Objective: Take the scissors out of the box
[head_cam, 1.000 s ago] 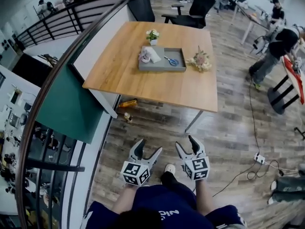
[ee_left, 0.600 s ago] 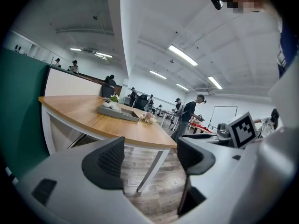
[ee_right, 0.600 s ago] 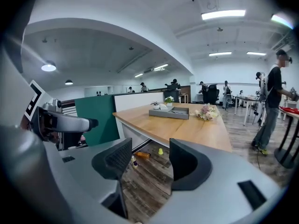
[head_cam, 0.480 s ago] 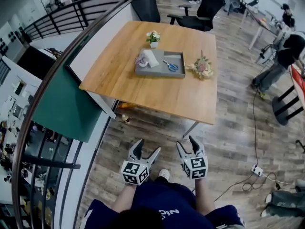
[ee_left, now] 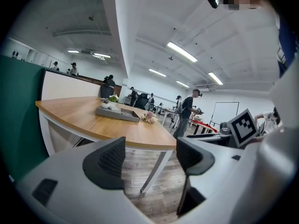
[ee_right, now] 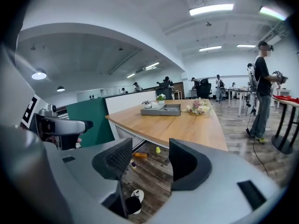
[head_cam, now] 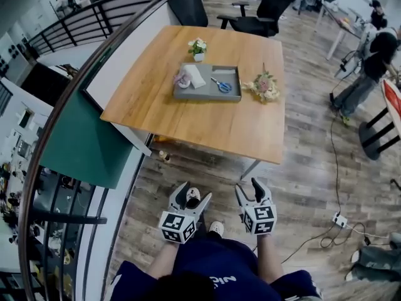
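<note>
Your left hand-held gripper (ee_left: 149,157) is wide, with nothing between its jaws but floor. Your right hand-held gripper (ee_right: 149,162) is wide and empty too. Both hang low in front of you, short of the near edge of the worktop (head_cam: 207,127) and well apart from everything on it.

Now, where could this go sour? The scissors (head_cam: 223,84) lie in the right half of the grey box (head_cam: 207,97), towards the far side of the worktop, so it's a long reach across bare wood. Come in too low and a jaw likely catches the near wall of the box and shoves the whole thing away from you. Drift left and you're into the white and pinkish bits (head_cam: 190,76) sharing the box; what they are, I can't tell. Drift right and you brush the flower bunch (head_cam: 263,85) just beside it. Overshoot at the far left corner and the little potted plant (head_cam: 198,47) could tip. And the scissors lie flat on the bottom, so the jaws may skid over them, or a pinch on one loop may let them swing and drop.

The scissors themselves are small, with blue handles towards you and pale blades pointing far and left. They look closed, though they're too small to be sure.
</note>
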Action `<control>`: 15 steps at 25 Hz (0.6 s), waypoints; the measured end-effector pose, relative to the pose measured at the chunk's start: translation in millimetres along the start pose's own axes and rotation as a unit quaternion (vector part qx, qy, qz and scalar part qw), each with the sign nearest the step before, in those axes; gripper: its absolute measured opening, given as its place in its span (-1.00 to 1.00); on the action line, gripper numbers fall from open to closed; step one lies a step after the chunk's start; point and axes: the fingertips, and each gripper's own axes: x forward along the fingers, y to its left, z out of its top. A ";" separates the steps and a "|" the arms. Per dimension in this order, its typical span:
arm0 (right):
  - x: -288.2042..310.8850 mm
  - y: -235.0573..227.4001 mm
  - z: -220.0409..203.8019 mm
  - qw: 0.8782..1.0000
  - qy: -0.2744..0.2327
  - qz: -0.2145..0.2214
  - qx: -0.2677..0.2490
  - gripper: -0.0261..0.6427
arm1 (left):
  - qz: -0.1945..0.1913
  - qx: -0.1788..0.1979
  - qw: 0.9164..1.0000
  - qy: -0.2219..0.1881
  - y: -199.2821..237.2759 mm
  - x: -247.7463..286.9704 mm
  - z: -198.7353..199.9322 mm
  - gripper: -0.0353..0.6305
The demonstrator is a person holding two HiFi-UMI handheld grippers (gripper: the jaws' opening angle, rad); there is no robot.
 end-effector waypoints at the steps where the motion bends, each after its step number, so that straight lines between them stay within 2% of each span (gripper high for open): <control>1: 2.8 -1.0 -0.9 1.000 0.001 -0.002 0.002 -0.17 | -0.003 -0.001 1.000 0.003 2.1 3.8 -2.4 0.13; 7: 20.7 -12.9 1.1 1.000 0.005 -0.026 0.014 -0.17 | -0.036 0.010 0.999 0.009 12.0 38.7 4.2 0.12; 15: 88.7 -25.3 37.9 0.999 0.011 -0.049 0.009 -0.17 | -0.070 0.018 0.997 0.013 61.5 98.9 36.8 0.12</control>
